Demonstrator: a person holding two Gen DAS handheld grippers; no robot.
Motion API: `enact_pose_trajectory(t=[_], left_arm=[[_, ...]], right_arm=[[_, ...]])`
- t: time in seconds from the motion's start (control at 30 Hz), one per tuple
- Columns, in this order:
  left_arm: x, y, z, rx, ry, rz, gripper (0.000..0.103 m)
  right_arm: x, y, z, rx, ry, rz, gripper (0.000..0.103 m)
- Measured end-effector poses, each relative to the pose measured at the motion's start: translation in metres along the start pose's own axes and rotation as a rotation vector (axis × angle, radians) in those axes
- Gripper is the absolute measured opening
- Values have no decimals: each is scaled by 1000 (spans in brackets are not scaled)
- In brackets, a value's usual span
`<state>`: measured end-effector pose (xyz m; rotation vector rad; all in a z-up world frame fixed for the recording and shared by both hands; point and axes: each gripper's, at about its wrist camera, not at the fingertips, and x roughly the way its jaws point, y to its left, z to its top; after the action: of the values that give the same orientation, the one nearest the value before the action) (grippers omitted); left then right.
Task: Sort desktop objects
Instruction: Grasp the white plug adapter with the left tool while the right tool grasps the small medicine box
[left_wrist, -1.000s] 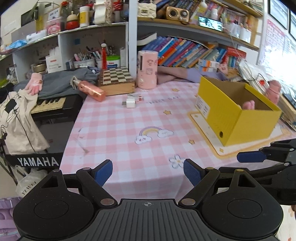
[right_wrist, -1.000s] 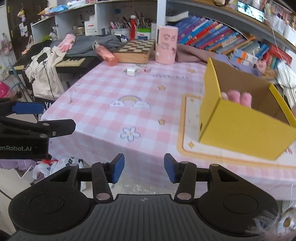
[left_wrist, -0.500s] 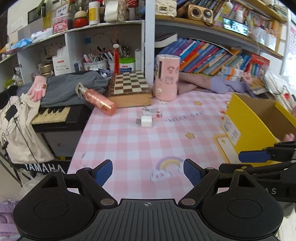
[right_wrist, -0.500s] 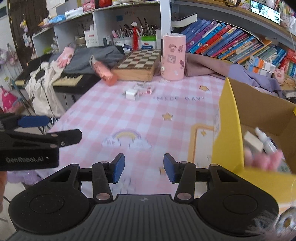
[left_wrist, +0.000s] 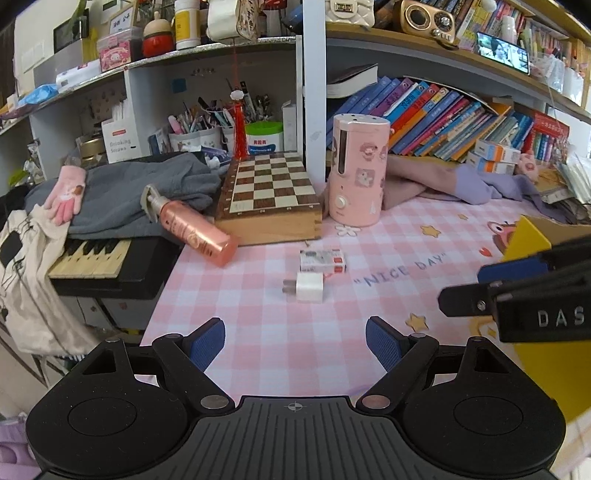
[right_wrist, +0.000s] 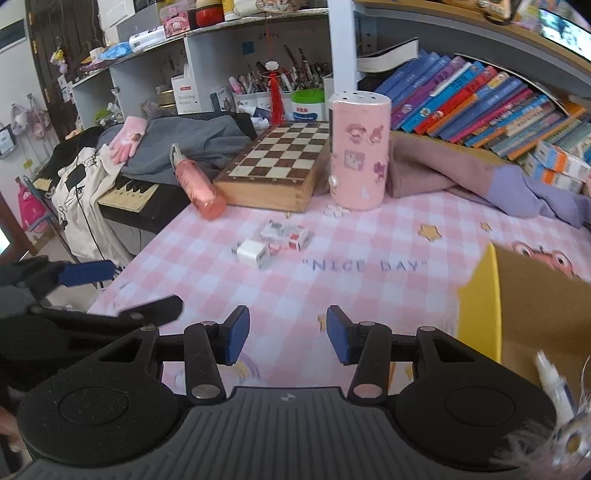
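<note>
A white charger plug (left_wrist: 308, 287) lies on the pink checked tablecloth (left_wrist: 258, 332), with a small white and red box (left_wrist: 323, 260) just behind it. Both show in the right wrist view, plug (right_wrist: 254, 254) and box (right_wrist: 284, 233). A pink spray bottle (left_wrist: 192, 229) lies on its side at the table's left edge. My left gripper (left_wrist: 295, 343) is open and empty, short of the plug. My right gripper (right_wrist: 286, 334) is open and empty over the cloth, beside the yellow box (right_wrist: 480, 295). The yellow box holds a small white bottle (right_wrist: 554, 384).
A wooden chessboard box (left_wrist: 269, 199) and a tall pink cylinder (left_wrist: 356, 170) stand at the back. A keyboard (left_wrist: 92, 258) with grey clothing (left_wrist: 129, 199) and a pink glove (left_wrist: 66, 192) sits left of the table. Books and purple cloth (left_wrist: 480, 184) fill the back right.
Both grippers have moved forward over the table toward the plug and small box. The yellow box has slid to the right edge of both views. Both stay open.
</note>
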<state>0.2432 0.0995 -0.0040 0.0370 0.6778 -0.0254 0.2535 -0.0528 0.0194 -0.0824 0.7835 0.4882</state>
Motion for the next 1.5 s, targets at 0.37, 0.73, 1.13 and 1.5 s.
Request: enact_pose_trajectory(t=[0.37, 0.73, 1.13, 1.5], left_arm=[[77, -7, 17, 24, 17, -12, 76], [137, -10, 17, -19, 80, -7, 57], [83, 22, 3, -112, 67, 7, 42], [19, 42, -10, -242, 44, 100, 42]], right_arm=[[64, -15, 57, -38, 53, 29, 44], [123, -24, 85, -6, 116, 38, 44], [181, -9, 92, -28, 200, 57, 48], [222, 7, 89, -39, 195, -51, 59]])
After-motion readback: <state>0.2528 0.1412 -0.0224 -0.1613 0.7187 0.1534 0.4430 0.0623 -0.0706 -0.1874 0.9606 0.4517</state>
